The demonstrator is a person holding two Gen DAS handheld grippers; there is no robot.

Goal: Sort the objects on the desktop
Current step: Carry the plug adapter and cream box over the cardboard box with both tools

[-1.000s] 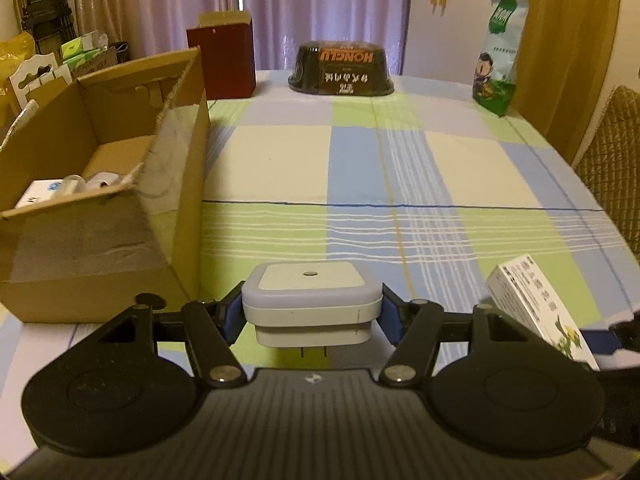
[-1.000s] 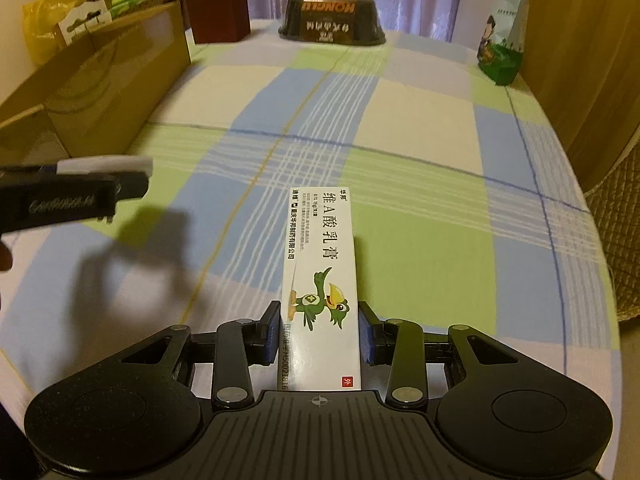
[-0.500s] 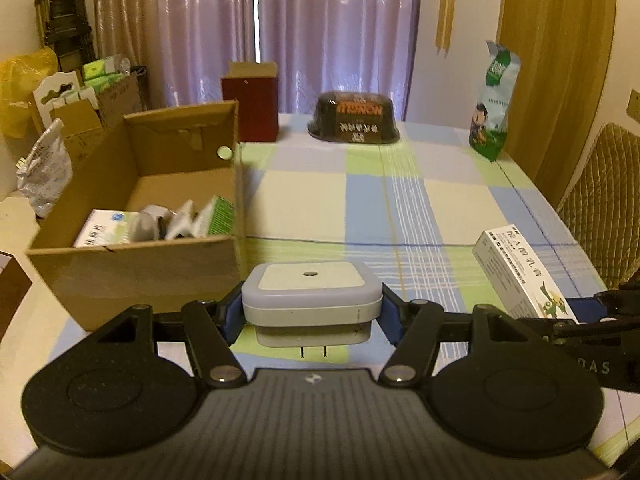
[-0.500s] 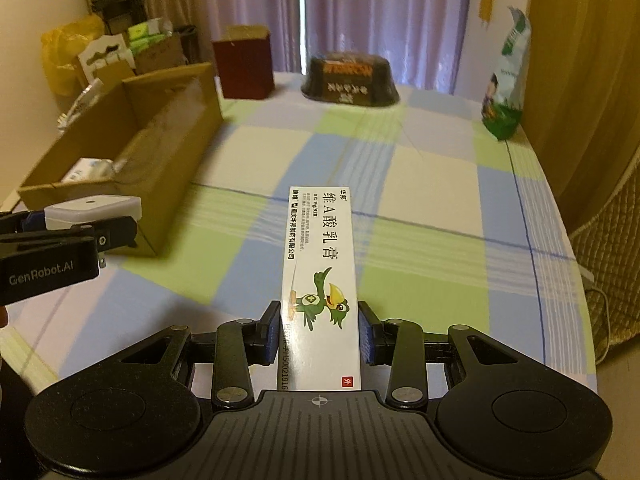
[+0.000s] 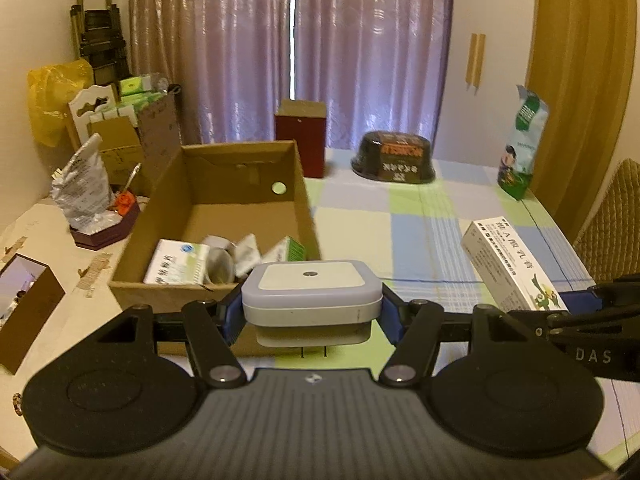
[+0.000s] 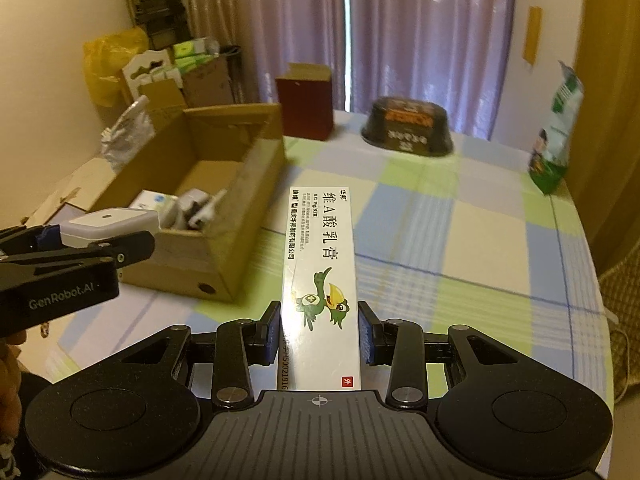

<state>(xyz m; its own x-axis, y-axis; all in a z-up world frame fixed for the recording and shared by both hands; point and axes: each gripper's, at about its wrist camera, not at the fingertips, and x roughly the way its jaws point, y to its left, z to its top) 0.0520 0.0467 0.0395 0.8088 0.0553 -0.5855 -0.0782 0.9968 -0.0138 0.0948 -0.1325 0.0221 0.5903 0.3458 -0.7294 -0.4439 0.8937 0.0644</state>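
Two grippers are loaded, each held above the table. Left gripper (image 5: 311, 312): blue pads clamped on both sides of a square white plug-in night light with a pale lilac rim (image 5: 310, 294), its flat face upward and two prongs showing below. Right gripper (image 6: 319, 332): pads closed against the long sides of a narrow white cardboard ointment carton printed with a green cartoon bird (image 6: 320, 276), which points forward along the fingers. An open brown cardboard box (image 5: 296, 184) stands ahead and to the left on the checked green, blue and cream tablecloth (image 5: 424, 232); it contains a white medicine box and several small items bunched at its near end. At the far table edge stand a dark red box (image 5: 300, 140), a black domed package (image 5: 394, 158) and a green snack bag (image 5: 520, 148).
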